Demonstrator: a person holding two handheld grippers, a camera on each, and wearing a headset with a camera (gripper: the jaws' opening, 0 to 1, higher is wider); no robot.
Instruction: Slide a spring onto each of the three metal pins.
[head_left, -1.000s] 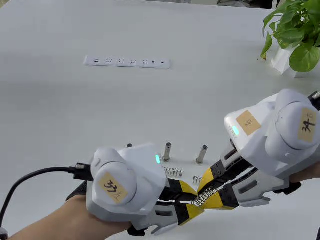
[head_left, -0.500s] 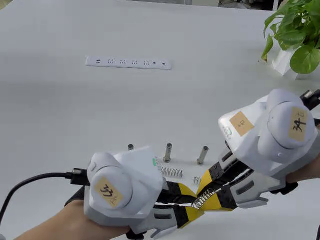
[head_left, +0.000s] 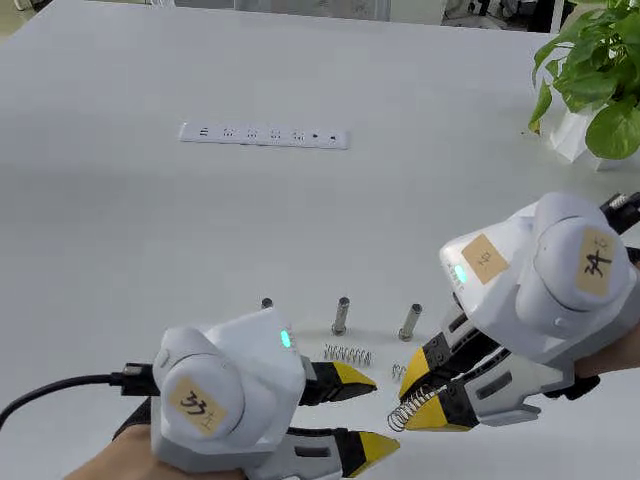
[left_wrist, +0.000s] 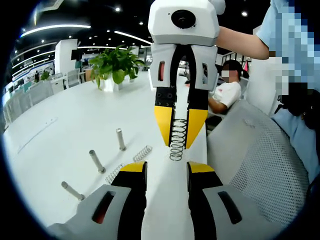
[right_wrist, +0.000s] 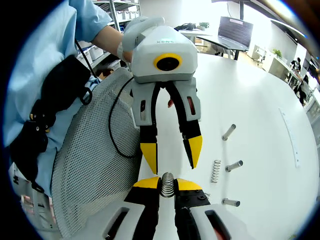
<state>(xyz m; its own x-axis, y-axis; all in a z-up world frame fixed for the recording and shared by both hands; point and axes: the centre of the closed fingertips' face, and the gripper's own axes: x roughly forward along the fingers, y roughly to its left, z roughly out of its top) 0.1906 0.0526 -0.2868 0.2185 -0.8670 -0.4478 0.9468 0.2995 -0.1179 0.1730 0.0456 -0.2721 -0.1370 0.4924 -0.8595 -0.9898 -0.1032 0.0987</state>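
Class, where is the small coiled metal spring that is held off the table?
Head view, lower right: the small coiled metal spring is clamped in the right gripper, nearer the person than the rightmost upright metal pin.

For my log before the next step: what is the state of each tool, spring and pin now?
left tool: open, empty
right tool: shut on held spring
held spring: clamped, on no pin
loose springs: lying on table
pins: standing, bare

Desk (head_left: 150, 230): pins (head_left: 341, 315) in a row | loose springs (head_left: 347, 354) just before them | power strip (head_left: 264, 135) far behind | plant (head_left: 600, 80) back right | my right claw (head_left: 406, 408) with spring (head_left: 398, 417), right of my left claw (head_left: 378, 412)
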